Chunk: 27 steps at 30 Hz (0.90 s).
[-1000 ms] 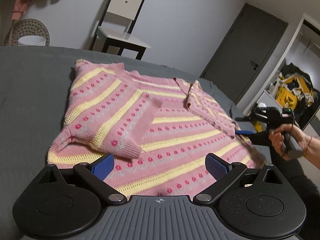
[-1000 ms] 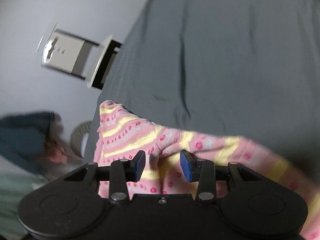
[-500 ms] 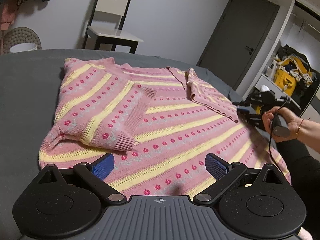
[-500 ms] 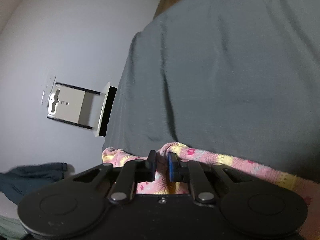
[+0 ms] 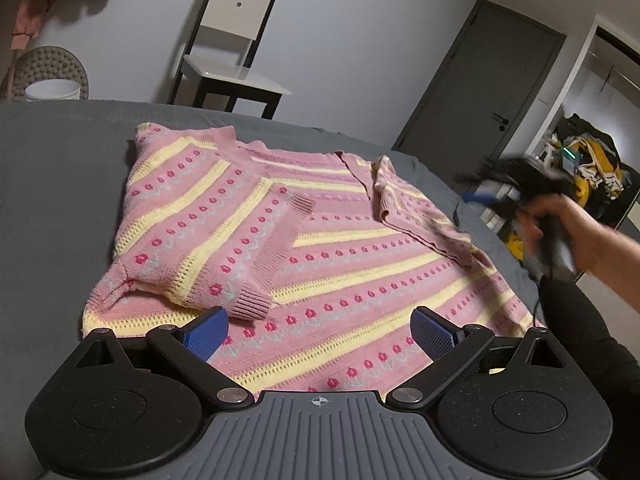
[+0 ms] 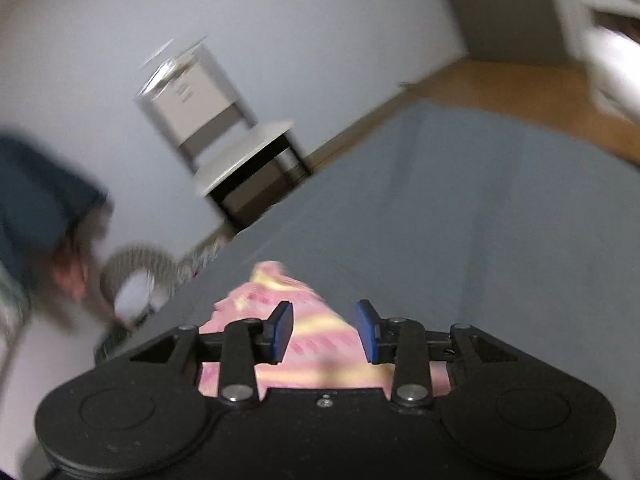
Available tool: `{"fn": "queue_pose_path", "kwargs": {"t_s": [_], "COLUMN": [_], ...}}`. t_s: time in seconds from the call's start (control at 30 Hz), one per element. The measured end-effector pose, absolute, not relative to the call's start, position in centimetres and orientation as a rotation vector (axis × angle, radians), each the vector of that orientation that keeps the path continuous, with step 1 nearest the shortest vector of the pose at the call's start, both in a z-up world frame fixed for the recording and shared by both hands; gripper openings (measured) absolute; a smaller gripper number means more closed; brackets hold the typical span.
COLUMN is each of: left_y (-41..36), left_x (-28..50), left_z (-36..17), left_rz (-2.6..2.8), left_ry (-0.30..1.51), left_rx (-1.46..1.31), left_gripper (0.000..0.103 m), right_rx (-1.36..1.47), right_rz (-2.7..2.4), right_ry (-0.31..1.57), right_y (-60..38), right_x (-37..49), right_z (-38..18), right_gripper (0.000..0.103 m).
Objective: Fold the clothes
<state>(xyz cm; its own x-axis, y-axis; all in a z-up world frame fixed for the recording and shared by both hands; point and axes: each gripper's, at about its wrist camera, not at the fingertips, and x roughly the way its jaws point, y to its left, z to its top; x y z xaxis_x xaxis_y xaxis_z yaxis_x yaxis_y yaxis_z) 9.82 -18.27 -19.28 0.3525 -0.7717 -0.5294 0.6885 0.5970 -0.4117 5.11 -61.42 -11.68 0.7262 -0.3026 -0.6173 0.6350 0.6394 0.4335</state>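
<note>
Both sleeves in on sweater (image 5: 304, 264); my left claw (image 5: 320, 330) released, right claw (image 6: 323, 330) released too (blurred); next I'd pinch hem corners, fold evenly toward collar.

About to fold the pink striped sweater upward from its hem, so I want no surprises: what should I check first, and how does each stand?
1. Left gripper open over the hem: ok.
2. Right gripper open, holding nothing: ok.
3. Both sleeves of the pink and yellow striped knit sweater folded onto its body: ok.
4. Sweater lying flat on the grey bed cover: ok.
5. Right gripper steady: not ok, blurred.
6. Hem edge wrinkle-free: cannot tell.
</note>
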Motion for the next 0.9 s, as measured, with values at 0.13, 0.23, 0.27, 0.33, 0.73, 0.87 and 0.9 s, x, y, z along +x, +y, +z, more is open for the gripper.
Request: {"fn": "queue_pose_path", "kwargs": {"t_s": [0.13, 0.23, 0.27, 0.33, 0.73, 0.87, 0.9], "left_y": [-18.4, -18.6, -18.7, -18.7, -18.5, -18.5, -18.5], "left_x": [10.0, 10.1, 10.2, 10.4, 10.5, 10.7, 10.7], "left_z": [-19.6, -19.9, -20.1, -20.4, -20.5, -20.6, -20.6], "left_rz": [-0.961, -0.972, -0.975, -0.978, -0.988, -0.988, -0.987], "left_ry": [0.751, 0.750, 0.753, 0.766, 0.775, 0.778, 0.779], "left_rx": [-0.115, -0.099, -0.098, -0.104, -0.122, -0.124, -0.127], "left_gripper": [0.098, 0.098, 0.098, 0.098, 0.098, 0.098, 0.098], "right_rx": [0.653, 0.583, 0.546, 0.472, 0.469, 0.605, 0.617], "right_rz": [-0.552, -0.548, -0.557, -0.579, -0.690, -0.664, -0.663], "right_ry": [0.622, 0.676, 0.706, 0.774, 0.723, 0.617, 0.589], "right_y": [-62.6, -62.7, -62.5, -62.0, -64.3, -65.4, -65.6], "right_x": [11.6, 15.5, 16.1, 16.8, 17.7, 16.0, 15.3], "right_z": [-12.2, -12.6, -12.9, -13.6, -15.7, -15.3, -14.7], "right_gripper": [0.034, 0.035, 0.037, 0.035, 0.008, 0.033, 0.039]}}
